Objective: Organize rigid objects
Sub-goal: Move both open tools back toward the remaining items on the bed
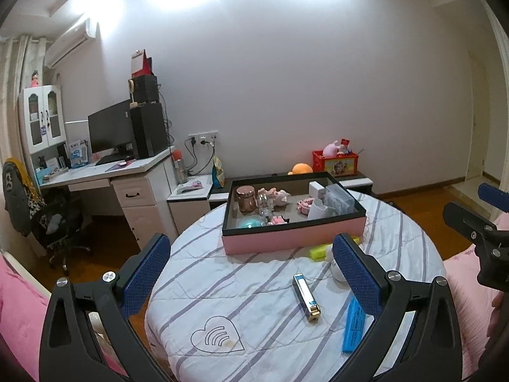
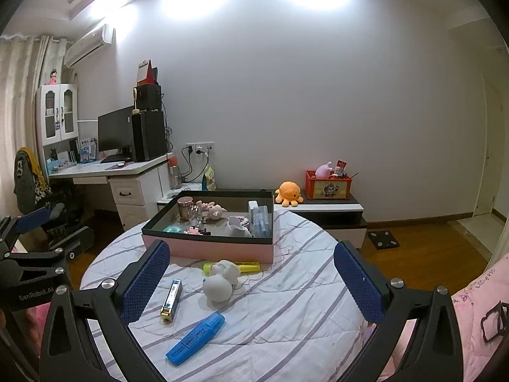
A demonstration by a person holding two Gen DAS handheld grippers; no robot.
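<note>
A pink box with a black rim [image 1: 288,242] [image 2: 203,250] stands at the far side of a round table with a striped cloth [image 1: 241,286] [image 2: 286,302]. In front of it lie a gold and silver harmonica [image 1: 306,297] [image 2: 171,299], a blue highlighter [image 1: 353,328] [image 2: 195,337], a yellow highlighter [image 1: 319,251] [image 2: 248,266] and a white figurine [image 2: 221,281]. My left gripper [image 1: 251,277] is open above the table's near side, empty. My right gripper [image 2: 251,283] is open and empty, above the loose items.
The box holds a copper jar [image 1: 245,198], a glass piece, pink toys and clear cases. A desk with a monitor [image 1: 111,133] and an office chair stand at the left. A low cabinet with an orange plush [image 2: 288,193] and a red crate stands behind. Pink bedding [image 2: 477,318] lies at the right.
</note>
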